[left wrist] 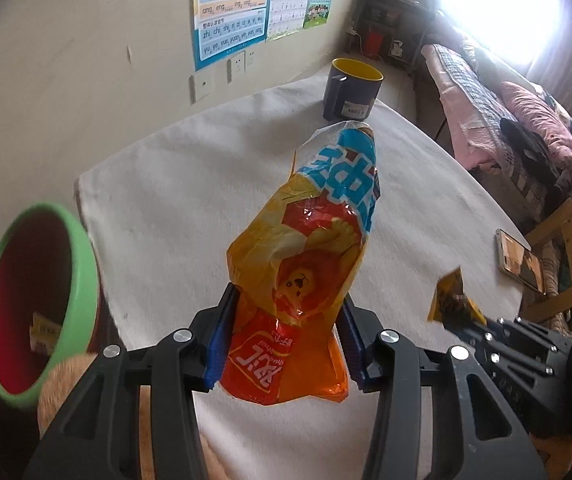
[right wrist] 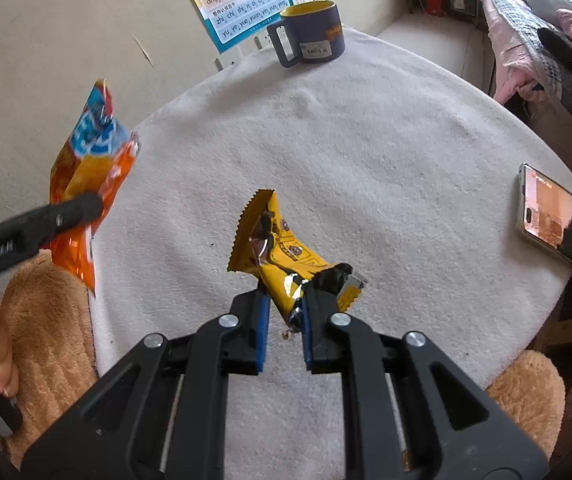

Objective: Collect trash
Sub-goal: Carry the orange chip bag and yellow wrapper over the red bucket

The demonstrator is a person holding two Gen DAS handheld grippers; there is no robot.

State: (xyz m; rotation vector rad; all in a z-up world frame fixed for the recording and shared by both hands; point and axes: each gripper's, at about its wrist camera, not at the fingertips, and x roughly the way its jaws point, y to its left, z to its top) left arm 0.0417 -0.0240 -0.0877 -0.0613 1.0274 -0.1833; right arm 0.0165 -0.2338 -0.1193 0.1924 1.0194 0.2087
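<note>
left tool [left wrist: 286,336]: clamped on orange snack bag [left wrist: 306,240], held above surface [left wrist: 166,200] near green bin [left wrist: 42,304] | right tool [right wrist: 284,320]: pinching yellow wrapper [right wrist: 278,248], mid surface | mug [right wrist: 310,36] far

orange-blue bag [left wrist: 298,264], yellow wrapper [right wrist: 282,252]
</note>
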